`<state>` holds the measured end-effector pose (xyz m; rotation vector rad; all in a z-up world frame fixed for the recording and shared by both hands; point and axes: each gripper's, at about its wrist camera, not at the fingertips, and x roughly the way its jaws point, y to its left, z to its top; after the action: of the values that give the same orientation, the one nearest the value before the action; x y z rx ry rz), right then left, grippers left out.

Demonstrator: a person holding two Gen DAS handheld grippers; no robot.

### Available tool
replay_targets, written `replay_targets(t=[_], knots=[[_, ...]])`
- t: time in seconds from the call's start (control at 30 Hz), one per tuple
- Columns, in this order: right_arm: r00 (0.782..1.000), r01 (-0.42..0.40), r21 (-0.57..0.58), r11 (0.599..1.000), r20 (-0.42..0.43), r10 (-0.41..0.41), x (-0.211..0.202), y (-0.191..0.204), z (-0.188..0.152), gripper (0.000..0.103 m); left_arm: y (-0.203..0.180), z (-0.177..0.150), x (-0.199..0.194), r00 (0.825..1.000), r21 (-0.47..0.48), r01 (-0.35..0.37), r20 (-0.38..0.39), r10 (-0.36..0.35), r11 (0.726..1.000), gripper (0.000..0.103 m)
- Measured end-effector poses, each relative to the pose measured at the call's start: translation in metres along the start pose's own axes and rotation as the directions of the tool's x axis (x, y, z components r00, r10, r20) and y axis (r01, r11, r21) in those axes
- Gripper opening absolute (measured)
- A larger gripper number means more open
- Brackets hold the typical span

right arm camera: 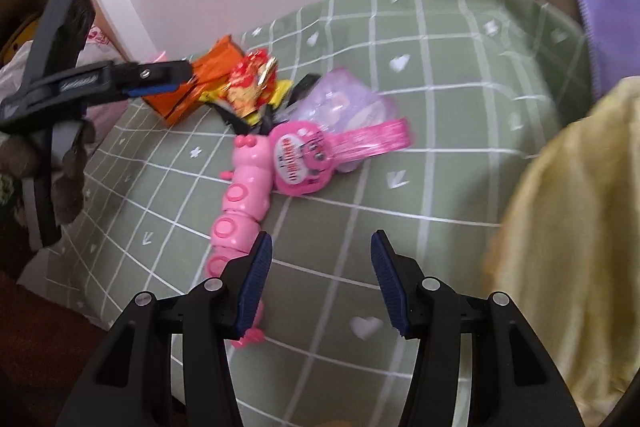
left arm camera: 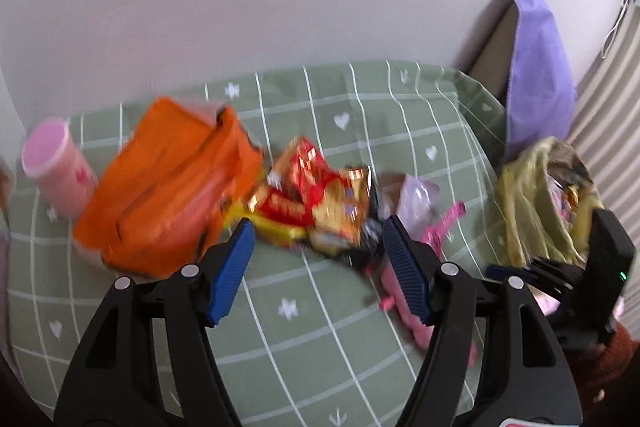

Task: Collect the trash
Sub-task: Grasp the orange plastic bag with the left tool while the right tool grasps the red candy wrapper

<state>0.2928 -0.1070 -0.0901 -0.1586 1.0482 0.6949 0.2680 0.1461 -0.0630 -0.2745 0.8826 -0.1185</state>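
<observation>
Above the green checked bedspread [left arm camera: 320, 327], left hand-held gripper [left arm camera: 318, 247] hangs with fingers apart, red-yellow snack wrappers [left arm camera: 316, 195] just ahead between them. Right hand-held gripper [right arm camera: 320, 259] likewise spread, empty; pink caterpillar toy [right arm camera: 244, 195] beside its left finger, yellow bag [right arm camera: 568, 227] to its right.

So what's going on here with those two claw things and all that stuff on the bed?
A person is holding a claw in each hand to gather up trash from a green checked blanket. The left claw is open and pointed at a heap of red and yellow snack wrappers beside an orange packet. The right claw is open too, holding nothing, near a pink caterpillar toy. A yellow bag stands to the right. Nothing is gripped at this moment.
</observation>
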Motion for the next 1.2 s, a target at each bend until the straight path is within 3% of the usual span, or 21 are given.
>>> replay_targets(t=[0.13, 0.23, 0.37, 0.43, 0.53, 0.63, 0.77, 0.97, 1.1, 1.2], knots=[[0.998, -0.016, 0.070, 0.997, 0.055, 0.012, -0.018, -0.013, -0.008, 0.049, 0.018, 0.011, -0.021, 0.980, 0.045, -0.163, 0.124, 0.156, 0.986, 0.063], [0.996, -0.046, 0.078, 0.996, 0.076, 0.040, -0.020, -0.013, -0.013, 0.049, 0.043, 0.010, -0.010, 0.978, 0.049, -0.201, 0.073, 0.197, 0.978, 0.072], [0.997, -0.059, 0.017, 0.998, 0.042, 0.058, -0.011, -0.001, -0.013, 0.050, 0.062, -0.005, 0.017, 0.960, 0.067, -0.277, -0.025, 0.279, 0.959, 0.068], [0.998, -0.051, -0.027, 0.998, 0.032, 0.052, -0.007, 0.008, -0.009, 0.050, 0.072, -0.012, 0.018, 0.962, 0.001, -0.263, -0.078, 0.262, 0.965, 0.057], [0.997, -0.030, -0.070, 0.997, 0.064, 0.034, -0.010, 0.013, 0.001, 0.050, 0.083, -0.022, 0.001, 0.969, -0.081, -0.234, -0.098, 0.226, 0.969, 0.040], [0.995, -0.036, -0.075, 0.997, 0.087, 0.043, -0.006, 0.012, 0.015, 0.050, 0.089, -0.036, -0.021, 0.974, -0.134, -0.212, -0.107, 0.199, 0.968, 0.029], [0.994, -0.052, -0.075, 0.996, 0.094, 0.059, 0.010, 0.011, 0.038, 0.050, 0.077, -0.061, -0.052, 0.979, -0.171, -0.191, -0.105, 0.175, 0.967, 0.028], [0.984, -0.123, -0.047, 0.991, 0.121, 0.128, 0.029, 0.023, 0.072, 0.050, 0.074, -0.079, -0.103, 0.990, -0.253, -0.141, -0.038, 0.136, 0.957, 0.027], [0.986, -0.104, -0.185, 0.977, 0.108, 0.125, 0.046, 0.067, 0.098, 0.050, 0.088, -0.081, -0.132, 0.977, -0.298, -0.192, 0.029, 0.210, 0.935, 0.027], [0.990, -0.081, -0.243, 0.967, 0.092, 0.106, 0.059, 0.091, 0.115, 0.050, 0.102, -0.087, -0.131, 0.984, -0.368, -0.156, 0.029, 0.179, 0.917, 0.027]])
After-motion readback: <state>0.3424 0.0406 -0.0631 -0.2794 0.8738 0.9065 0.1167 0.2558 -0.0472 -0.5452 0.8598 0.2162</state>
